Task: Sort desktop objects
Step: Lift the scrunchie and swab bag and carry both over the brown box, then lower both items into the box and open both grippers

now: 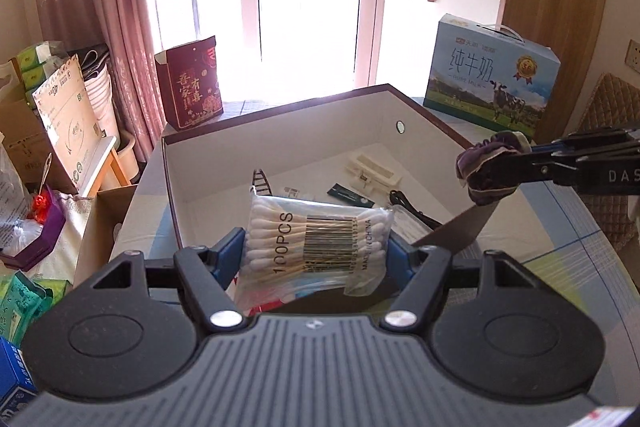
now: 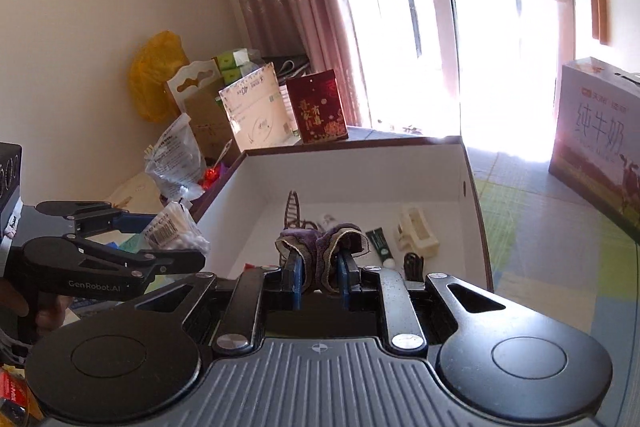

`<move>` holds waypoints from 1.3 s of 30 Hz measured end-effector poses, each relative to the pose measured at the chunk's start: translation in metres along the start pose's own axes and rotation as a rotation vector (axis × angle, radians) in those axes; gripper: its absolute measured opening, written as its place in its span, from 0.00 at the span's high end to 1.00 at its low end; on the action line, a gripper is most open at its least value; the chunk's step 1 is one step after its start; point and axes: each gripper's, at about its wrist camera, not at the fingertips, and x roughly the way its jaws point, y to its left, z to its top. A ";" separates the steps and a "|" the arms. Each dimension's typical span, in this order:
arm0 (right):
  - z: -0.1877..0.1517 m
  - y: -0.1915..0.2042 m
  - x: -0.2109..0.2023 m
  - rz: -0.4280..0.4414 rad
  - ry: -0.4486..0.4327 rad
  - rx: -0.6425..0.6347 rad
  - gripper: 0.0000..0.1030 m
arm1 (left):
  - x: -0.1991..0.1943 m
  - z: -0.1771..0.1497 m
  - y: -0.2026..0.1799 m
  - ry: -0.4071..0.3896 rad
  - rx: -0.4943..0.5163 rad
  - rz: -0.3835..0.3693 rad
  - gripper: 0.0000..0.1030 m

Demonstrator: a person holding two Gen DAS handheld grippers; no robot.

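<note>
My left gripper (image 1: 318, 247) is shut on a clear bag of cotton swabs (image 1: 316, 235) marked 100PCS, held over the near edge of the open white box (image 1: 280, 143). It also shows in the right wrist view (image 2: 160, 231) with the bag of cotton swabs (image 2: 172, 229). My right gripper (image 2: 320, 269) is shut on a purple scrunchie (image 2: 320, 239) above the box's near edge (image 2: 476, 211). From the left wrist view the scrunchie (image 1: 486, 167) hangs at the box's right wall. Inside the box lie a white hair clip (image 1: 374, 169), a green tube (image 1: 350, 195), a dark comb (image 1: 262, 183) and a black cord (image 1: 412, 207).
A blue milk carton box (image 1: 492, 87) stands on the table at the back right. A red gift bag (image 1: 192, 87) stands behind the box by the window. Cardboard boxes, bags and packets (image 1: 60, 119) crowd the left side. A checked tablecloth (image 1: 580, 267) covers the table.
</note>
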 end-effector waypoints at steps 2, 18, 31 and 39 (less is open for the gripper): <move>0.008 0.001 0.013 0.005 0.005 -0.006 0.86 | 0.010 0.007 0.006 0.008 0.008 0.002 0.34; 0.039 -0.016 0.144 -0.093 0.200 -0.087 0.86 | 0.109 0.047 0.054 0.145 0.097 0.070 0.34; 0.051 -0.039 0.219 -0.122 0.356 -0.029 0.86 | 0.181 0.063 0.073 0.254 0.126 0.090 0.33; 0.047 -0.043 0.222 -0.120 0.381 -0.039 0.86 | 0.196 0.060 0.072 0.299 0.139 0.099 0.25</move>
